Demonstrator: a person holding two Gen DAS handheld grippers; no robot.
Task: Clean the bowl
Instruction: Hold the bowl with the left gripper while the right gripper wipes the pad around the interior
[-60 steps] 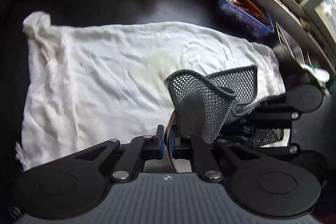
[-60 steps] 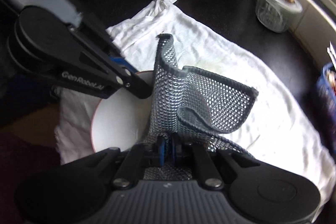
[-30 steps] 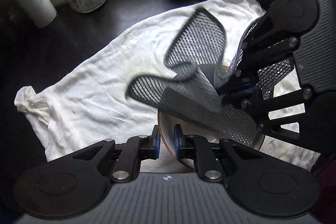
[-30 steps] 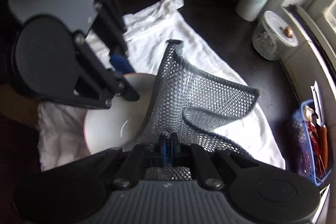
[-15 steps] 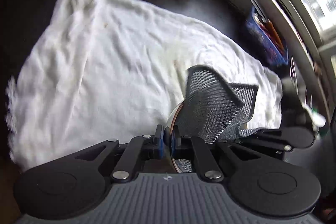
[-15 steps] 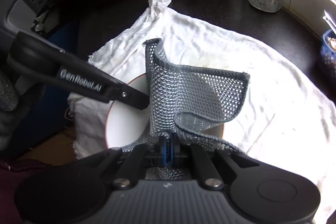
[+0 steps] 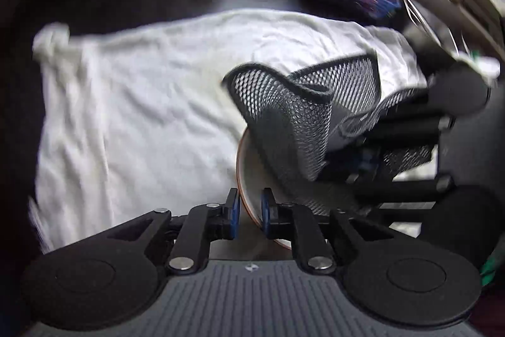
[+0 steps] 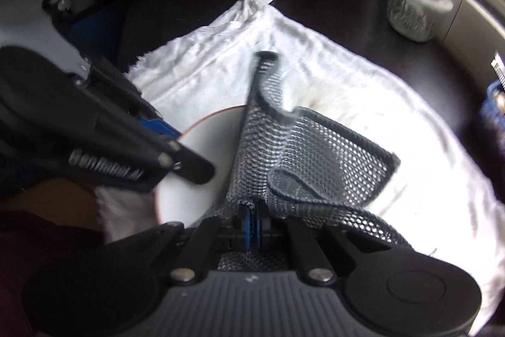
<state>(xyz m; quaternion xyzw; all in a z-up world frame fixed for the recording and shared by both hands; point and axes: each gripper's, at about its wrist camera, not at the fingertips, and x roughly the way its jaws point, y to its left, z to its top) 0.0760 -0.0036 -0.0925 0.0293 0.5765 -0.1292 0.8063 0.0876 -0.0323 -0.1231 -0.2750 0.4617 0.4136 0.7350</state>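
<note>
On towel [image 7: 142,103]: one bowl [image 7: 249,169] (one mesh cloth [image 8: 315,153])

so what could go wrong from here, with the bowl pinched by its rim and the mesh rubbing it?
1. The left gripper holds the white brown-rimmed bowl only at its rim, jaws just easing open; it could slip.
2. The grey mesh scrubbing cloth in the right gripper flops loosely and may snag the left gripper's linkage.
3. The white towel underneath could bunch.
</note>
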